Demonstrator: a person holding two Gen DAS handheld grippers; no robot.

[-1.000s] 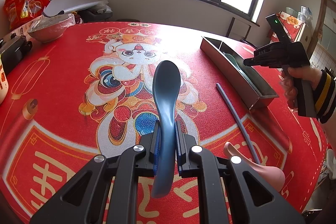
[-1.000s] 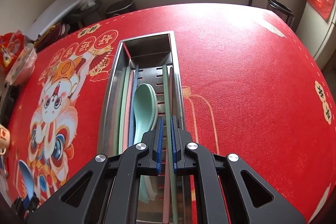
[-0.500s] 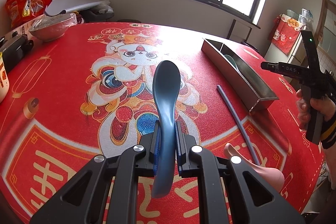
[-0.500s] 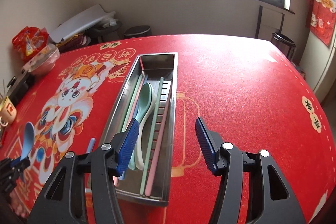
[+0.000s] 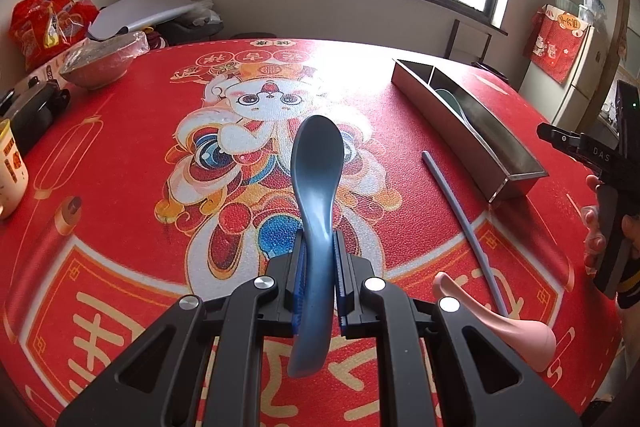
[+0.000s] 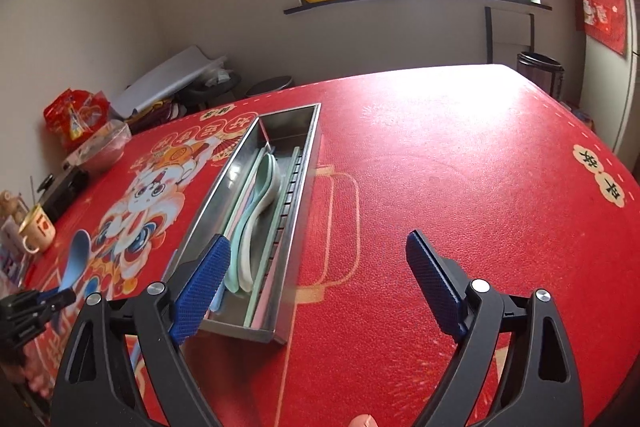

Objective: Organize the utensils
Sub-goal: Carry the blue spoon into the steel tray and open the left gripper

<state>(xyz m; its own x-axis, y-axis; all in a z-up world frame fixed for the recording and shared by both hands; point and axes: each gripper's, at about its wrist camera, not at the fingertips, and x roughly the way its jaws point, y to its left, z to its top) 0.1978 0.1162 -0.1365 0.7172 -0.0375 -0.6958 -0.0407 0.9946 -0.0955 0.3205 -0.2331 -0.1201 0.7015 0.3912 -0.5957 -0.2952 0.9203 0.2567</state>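
While the left gripper (image 5: 316, 275) stays clenched on the handle of the blue spoon (image 5: 316, 187), bowl pointing up toward the middle of the frame, the right gripper (image 6: 320, 283) has just been opening its jaws and now stands released with nothing between them, pulled back from over the metal tray (image 6: 280, 337) to bare red tablecloth (image 6: 460, 167) at the tray's right. That suggests its last chopstick is delivered: the tray already holds pale spoons (image 6: 260, 195) and several chopsticks. Still outside it, at the lower right of the left view, lie 1 blue chopstick (image 5: 460, 211) and 1 pink spoon (image 5: 516, 327), near the table edge. The cloth right of the tray is open for moving; the tray's near rim and walls need clearing.
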